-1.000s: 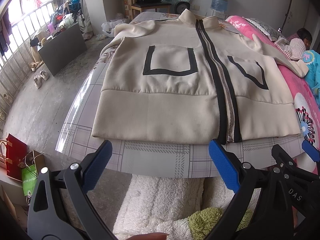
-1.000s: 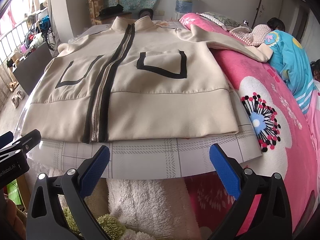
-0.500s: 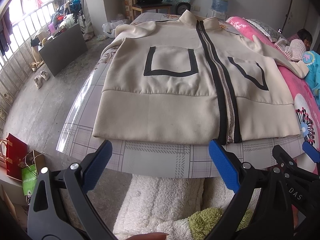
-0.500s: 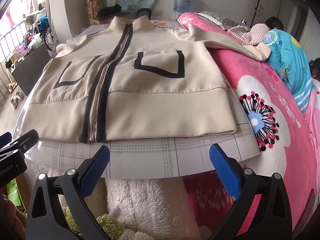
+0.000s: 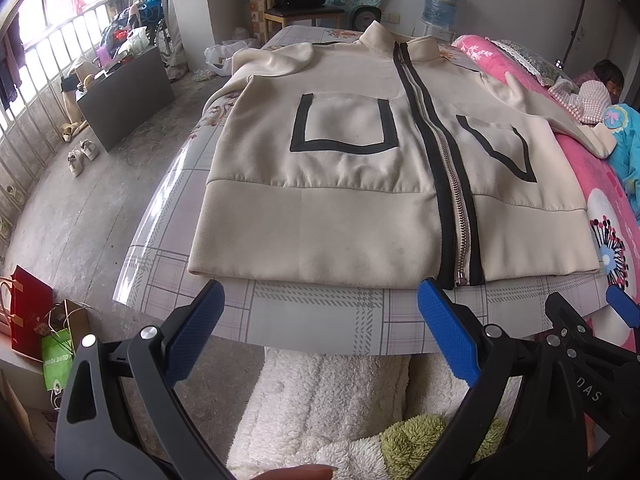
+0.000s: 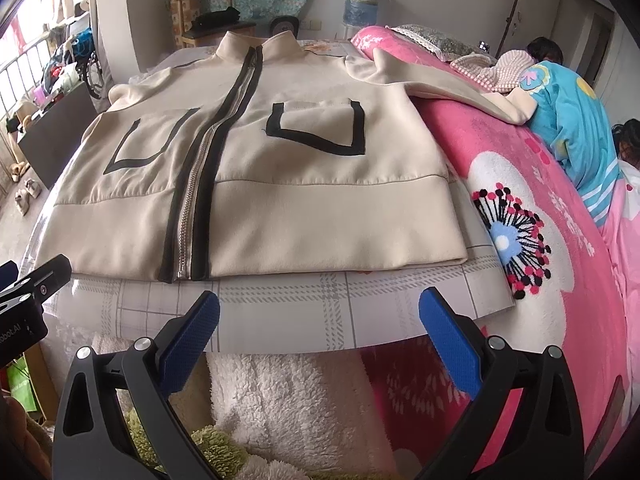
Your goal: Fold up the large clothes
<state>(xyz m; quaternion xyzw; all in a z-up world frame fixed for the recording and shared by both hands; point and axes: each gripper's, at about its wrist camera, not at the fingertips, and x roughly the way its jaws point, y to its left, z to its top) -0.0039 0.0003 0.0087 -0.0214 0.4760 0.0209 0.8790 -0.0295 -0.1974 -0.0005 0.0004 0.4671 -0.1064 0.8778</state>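
From the left wrist view, your left tongs [image 5: 318, 326] are held with the blue pads wide apart and nothing between them. They hang just off the near edge of the worktop [image 5: 320, 316], not touching it. The jacket [image 5: 360, 184] lies flat on the worktop, front side up and zipped, with its hem parallel to the near edge and its collar toward the far edge. I think it is spread this way so that you have a smooth start for the fold. The left sleeve [image 5: 276, 56] is bent at the far left corner. At the right border of this view you can see part of the other tool, also empty.

From the right wrist view, your right tongs [image 6: 320, 322] are also apart and hold nothing, and they are near the same near edge, in front of the right half of the hem. The zipper [image 6: 196, 196] runs straight from hem to collar, so it can serve as the middle line. The right sleeve [image 6: 452, 88] does not lie on the worktop: it goes over the right edge and rests on the pink blanket [image 6: 540, 208] of the bed. You will probably need to bring this sleeve back over the body first. No fold is made yet, so the task looks to be at its beginning.
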